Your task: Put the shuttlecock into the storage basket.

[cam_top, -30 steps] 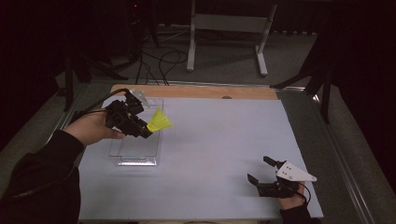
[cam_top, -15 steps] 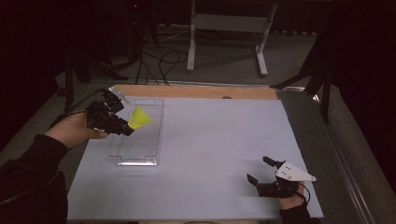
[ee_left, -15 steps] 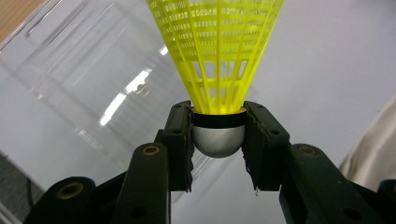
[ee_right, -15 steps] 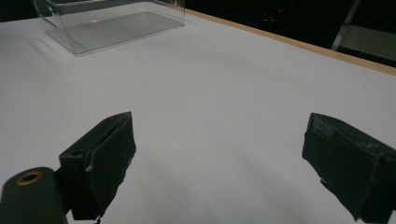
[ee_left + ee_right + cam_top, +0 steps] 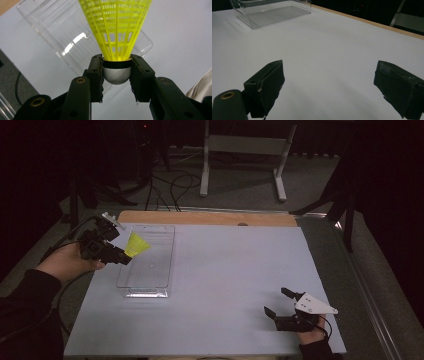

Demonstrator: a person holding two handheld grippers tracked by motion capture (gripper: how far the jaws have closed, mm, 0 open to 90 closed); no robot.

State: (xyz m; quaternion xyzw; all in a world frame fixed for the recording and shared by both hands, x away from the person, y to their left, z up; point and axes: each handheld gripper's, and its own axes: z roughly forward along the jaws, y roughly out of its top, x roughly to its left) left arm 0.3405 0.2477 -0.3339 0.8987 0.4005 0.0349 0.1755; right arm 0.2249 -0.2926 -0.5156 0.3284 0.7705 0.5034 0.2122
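Over one clear tray, left gripper clamps one yellow shuttlecock; right gripper gapes wide.

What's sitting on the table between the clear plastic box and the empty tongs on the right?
Nothing: in the high view only bare white table stretches from the clear box to the right tongs.

Left gripper clamped, right gripper agape.
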